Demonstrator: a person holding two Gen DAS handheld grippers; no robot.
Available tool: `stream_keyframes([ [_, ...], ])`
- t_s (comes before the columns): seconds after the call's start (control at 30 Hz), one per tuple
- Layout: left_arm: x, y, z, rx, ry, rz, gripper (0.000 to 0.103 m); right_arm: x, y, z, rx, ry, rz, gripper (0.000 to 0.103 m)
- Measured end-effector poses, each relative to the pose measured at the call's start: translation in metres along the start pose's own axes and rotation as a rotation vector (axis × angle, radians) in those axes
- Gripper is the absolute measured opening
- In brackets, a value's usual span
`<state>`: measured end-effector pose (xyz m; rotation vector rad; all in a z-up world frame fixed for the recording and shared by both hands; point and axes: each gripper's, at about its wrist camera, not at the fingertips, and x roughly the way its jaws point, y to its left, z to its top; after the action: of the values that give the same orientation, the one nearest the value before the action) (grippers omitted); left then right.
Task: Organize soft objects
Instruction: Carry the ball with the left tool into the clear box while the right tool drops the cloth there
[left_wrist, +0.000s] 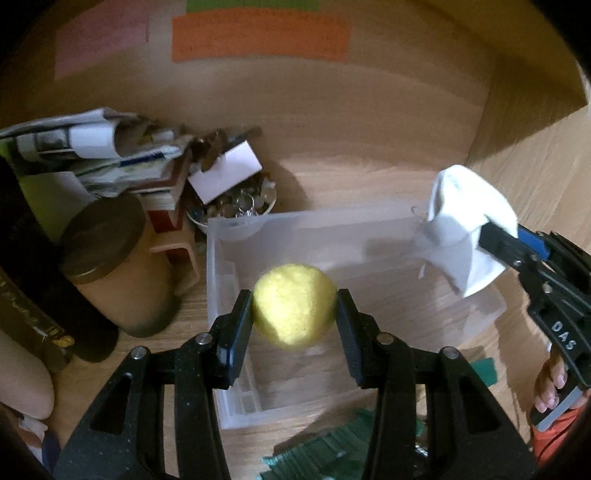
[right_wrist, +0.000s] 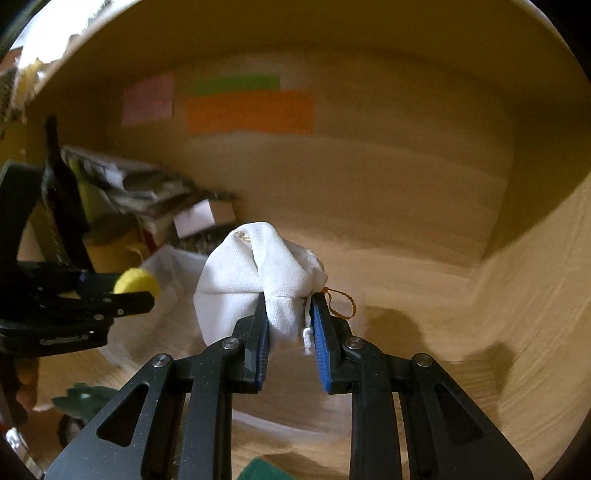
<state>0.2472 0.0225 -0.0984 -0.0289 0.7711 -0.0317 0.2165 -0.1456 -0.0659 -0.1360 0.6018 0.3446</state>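
Observation:
My left gripper (left_wrist: 294, 301) is shut on a yellow soft ball (left_wrist: 294, 306) and holds it above a clear plastic bin (left_wrist: 369, 229) on the wooden table. My right gripper (right_wrist: 289, 301) is shut on a white cloth pouch (right_wrist: 255, 269) with an orange cord. In the left wrist view the right gripper (left_wrist: 484, 230) holds the white pouch (left_wrist: 465, 218) over the bin's far right corner. In the right wrist view the left gripper (right_wrist: 146, 288) and the yellow ball (right_wrist: 136, 282) show at the left.
A brown jar with a dark lid (left_wrist: 110, 258), a stack of papers and books (left_wrist: 99, 155) and a bowl of shiny pieces (left_wrist: 240, 206) stand left of the bin. Green fabric (left_wrist: 332, 446) lies near the front edge. Coloured notes (left_wrist: 258, 37) hang on the back wall.

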Motion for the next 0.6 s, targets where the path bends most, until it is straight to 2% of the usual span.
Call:
stream_keyframes([
  [0.17,0.020,-0.001,0.001,0.020,0.069,0.007,0.044,0.040,-0.001,-0.007,0.000,0.131,0.010,0.019],
  [0.3,0.031,-0.003,0.002,0.052,0.093,0.035,0.044,0.054,0.002,-0.014,-0.020,0.194,0.015,0.019],
  [0.43,0.031,-0.008,0.001,0.072,0.102,0.040,0.044,0.059,0.003,-0.016,-0.033,0.225,0.026,0.020],
  [0.6,0.031,-0.011,0.003,0.088,0.106,0.040,0.052,0.060,0.009,-0.018,-0.057,0.249,0.040,0.023],
])
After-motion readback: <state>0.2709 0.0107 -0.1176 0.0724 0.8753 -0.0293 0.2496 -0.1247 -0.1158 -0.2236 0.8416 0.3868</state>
